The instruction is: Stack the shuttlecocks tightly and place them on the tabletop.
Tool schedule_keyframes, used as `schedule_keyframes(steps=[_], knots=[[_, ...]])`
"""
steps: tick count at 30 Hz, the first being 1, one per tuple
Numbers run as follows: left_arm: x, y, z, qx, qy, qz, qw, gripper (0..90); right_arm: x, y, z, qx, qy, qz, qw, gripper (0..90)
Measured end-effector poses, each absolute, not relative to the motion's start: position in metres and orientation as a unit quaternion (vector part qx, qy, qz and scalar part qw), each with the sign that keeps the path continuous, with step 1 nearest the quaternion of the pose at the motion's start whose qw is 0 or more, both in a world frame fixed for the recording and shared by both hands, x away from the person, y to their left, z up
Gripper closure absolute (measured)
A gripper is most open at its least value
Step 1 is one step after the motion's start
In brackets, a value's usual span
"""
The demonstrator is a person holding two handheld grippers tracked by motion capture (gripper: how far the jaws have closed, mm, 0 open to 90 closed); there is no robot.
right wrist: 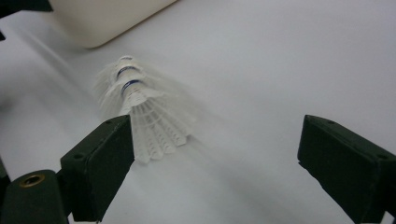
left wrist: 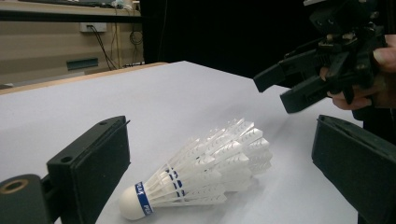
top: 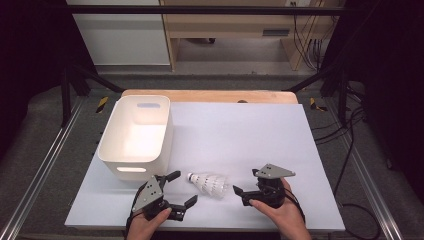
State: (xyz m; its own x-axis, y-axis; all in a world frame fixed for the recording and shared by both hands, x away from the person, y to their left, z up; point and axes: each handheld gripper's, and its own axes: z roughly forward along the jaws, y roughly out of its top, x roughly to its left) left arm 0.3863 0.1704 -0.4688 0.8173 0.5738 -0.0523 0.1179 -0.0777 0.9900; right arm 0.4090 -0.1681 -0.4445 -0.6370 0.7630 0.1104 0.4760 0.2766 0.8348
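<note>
Shuttlecock (top: 208,183): we see it lying on its side on the white worktop (top: 250,140), between the 2 grippers, cork end toward the bin and feather skirt toward the right gripper; nothing touches it
Left gripper (top: 181,187): jaws spread wide and empty; in the left gripper view the shuttlecock (left wrist: 201,170) lies on the sheet between and just ahead of the 2 pads, clear of both
Right gripper (top: 245,182): jaws wide apart, holding nothing; in the right gripper view the shuttlecock (right wrist: 140,112) lies ahead and off toward the left jaw, its picture blurred
Step, as we judge it: a pickup of the shuttlecock, most likely by the left gripper, which is already lined up on it
Risk 1: pads closing across the feather skirt could crush or bend it; a grip nearer the cork would be safer
Risk 2: the shuttlecock is light and round, so 1 pad landing first could roll or flick it away; uneven closing would cause that
Risk 3: the 2 grippers sit near each other on either side, so both reaching in together could collide
Bin (top: 136,135): white, open, with nothing visible inside, just beyond the left gripper; its near wall is close to the lifting path and could be clipped
Surroundings: wooden edge at the far side, dark frame and cables well apart; nothing else lies on the sheet
</note>
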Motion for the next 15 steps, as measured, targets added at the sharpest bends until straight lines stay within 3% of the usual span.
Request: schedule_keyframes(steps=[15], knots=[[0.389, 0.171, -0.470, 0.712, 0.251, 0.185, 0.629, 4.2, 0.420, -0.212, -0.436, 0.417, 0.716, 0.505, 0.242, 8.9]])
